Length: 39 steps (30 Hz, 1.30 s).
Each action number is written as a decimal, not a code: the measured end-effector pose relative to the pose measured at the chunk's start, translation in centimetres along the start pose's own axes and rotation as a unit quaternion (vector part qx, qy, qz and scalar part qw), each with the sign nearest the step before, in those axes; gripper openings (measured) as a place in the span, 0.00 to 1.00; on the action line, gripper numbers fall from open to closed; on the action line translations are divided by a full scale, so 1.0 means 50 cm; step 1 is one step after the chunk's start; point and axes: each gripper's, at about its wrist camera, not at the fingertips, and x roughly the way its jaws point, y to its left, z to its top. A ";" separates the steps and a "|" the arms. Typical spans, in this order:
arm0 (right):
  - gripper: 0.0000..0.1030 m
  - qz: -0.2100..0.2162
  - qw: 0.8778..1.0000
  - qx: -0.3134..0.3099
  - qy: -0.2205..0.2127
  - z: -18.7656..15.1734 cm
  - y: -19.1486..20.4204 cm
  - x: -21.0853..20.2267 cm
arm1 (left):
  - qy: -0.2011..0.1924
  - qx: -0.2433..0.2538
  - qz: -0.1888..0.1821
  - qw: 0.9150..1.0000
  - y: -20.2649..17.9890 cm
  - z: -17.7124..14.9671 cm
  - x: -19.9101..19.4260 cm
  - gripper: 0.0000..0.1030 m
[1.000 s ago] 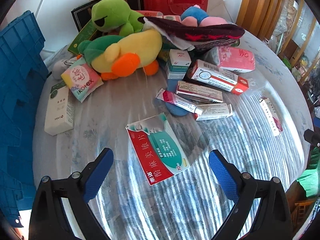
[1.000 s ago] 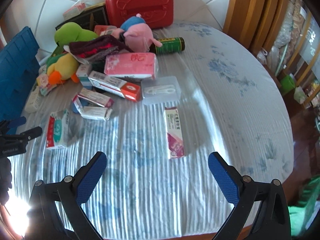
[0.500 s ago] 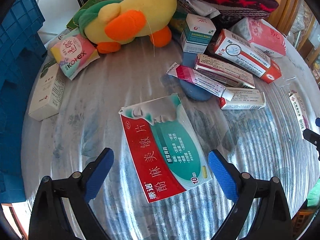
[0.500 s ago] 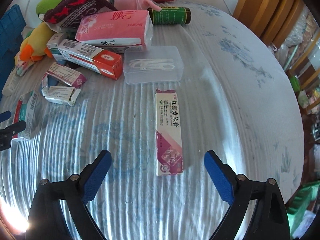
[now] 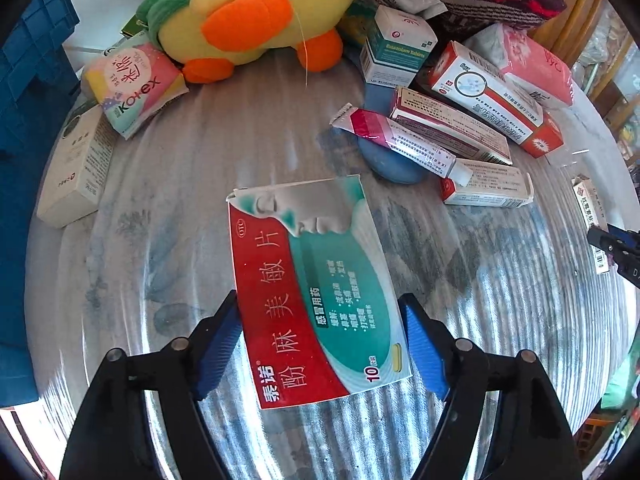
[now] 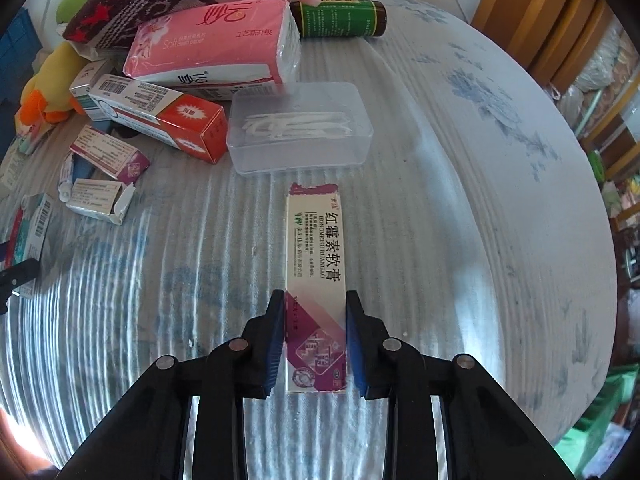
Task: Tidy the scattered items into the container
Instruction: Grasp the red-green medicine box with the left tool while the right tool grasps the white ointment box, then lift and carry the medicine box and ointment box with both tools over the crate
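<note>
A flat red and green medicine box (image 5: pixel 304 272) lies on the striped tablecloth. My left gripper (image 5: pixel 318 300) straddles its near half with the jaws closing, and the blue pads (image 5: pixel 222 340) meet its two long edges. A long white and purple ointment box (image 6: pixel 316 240) lies lengthwise between the pads of my right gripper (image 6: pixel 315 296), which is shut on its near end. The blue crate (image 5: pixel 24 120) stands at the left edge of the left wrist view. The right gripper's tip (image 5: pixel 616 244) shows at the far right there.
A yellow plush duck (image 5: pixel 248 12), a Kotex pack (image 5: pixel 132 80), a white carton (image 5: pixel 76 168) and several medicine boxes crowd the far side. A clear plastic box (image 6: pixel 300 128), a pink tissue pack (image 6: pixel 212 44) and a green bottle (image 6: pixel 340 18) lie beyond the ointment box. Wooden chair backs (image 6: pixel 540 20) stand at right.
Both grippers have come down onto the table. The left jaws have narrowed onto the red and green box. The right jaws have gone from wide open to shut on the ointment box.
</note>
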 end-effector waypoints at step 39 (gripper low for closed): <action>0.27 0.014 0.992 0.076 -0.104 -0.006 0.008 -0.315 | -0.122 0.059 -0.026 0.990 -0.017 0.085 -0.328 0.73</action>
